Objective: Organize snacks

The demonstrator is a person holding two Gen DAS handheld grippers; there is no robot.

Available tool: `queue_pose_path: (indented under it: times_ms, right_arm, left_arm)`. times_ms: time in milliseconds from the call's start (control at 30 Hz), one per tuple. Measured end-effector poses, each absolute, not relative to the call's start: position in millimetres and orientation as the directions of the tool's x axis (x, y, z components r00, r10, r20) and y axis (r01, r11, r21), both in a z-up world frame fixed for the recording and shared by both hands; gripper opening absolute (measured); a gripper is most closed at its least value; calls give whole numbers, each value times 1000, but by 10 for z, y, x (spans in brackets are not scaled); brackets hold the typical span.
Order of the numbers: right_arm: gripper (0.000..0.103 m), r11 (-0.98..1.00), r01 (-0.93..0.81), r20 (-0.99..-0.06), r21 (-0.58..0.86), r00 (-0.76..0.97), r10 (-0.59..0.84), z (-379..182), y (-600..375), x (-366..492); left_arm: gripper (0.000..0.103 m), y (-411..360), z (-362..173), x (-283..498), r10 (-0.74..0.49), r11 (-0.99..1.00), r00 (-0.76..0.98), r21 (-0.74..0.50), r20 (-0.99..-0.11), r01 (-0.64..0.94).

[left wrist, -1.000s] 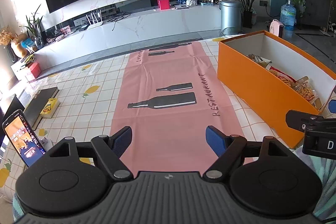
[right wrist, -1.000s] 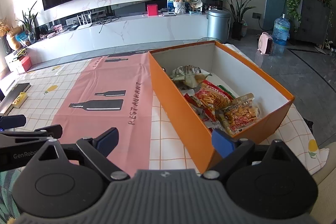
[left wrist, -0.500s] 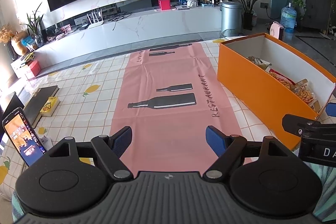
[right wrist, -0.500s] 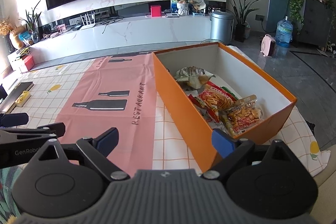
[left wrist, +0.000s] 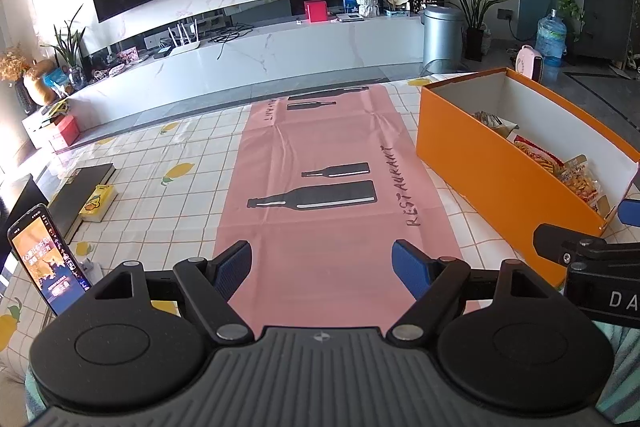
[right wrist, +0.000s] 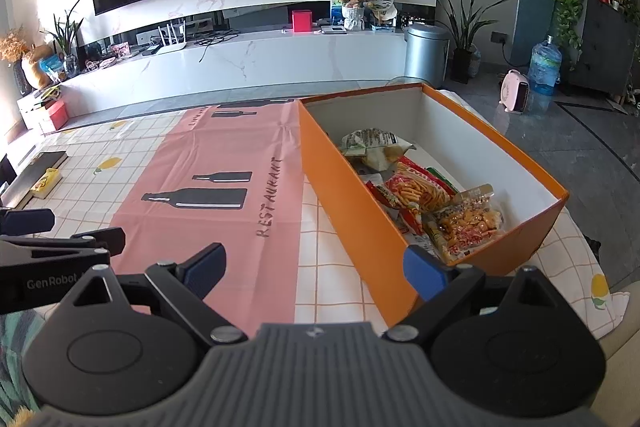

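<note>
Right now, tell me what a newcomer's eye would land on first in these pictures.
The orange box stands out, sitting open on the table's right side with snack packets piled along its near half. Left of it lies the pink runner printed with black bottles, bare of snacks. Both the left gripper and the right gripper hang open and hold nothing; a lit phone stands propped at the far left.

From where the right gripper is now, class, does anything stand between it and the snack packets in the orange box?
Only the orange box's own near wall. The right gripper is open and empty, low in front of that wall, so it must rise over the rim to reach the snack packets. The box has no lid, and nothing visible lies over the packets.
</note>
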State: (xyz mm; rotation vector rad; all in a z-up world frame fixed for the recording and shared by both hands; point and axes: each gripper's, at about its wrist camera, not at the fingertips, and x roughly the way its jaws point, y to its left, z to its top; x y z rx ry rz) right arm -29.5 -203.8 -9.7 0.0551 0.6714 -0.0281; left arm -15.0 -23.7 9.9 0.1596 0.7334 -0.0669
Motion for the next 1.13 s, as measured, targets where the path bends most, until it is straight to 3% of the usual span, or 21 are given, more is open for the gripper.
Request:
queue_pose_path:
  times_ms: [1133]
  right_arm:
    - [94, 1000, 10, -628, 27, 778, 9, -94, -1949, -292]
  left_arm:
    - [93, -174, 141, -182, 2, 988, 749, 119, -663, 102]
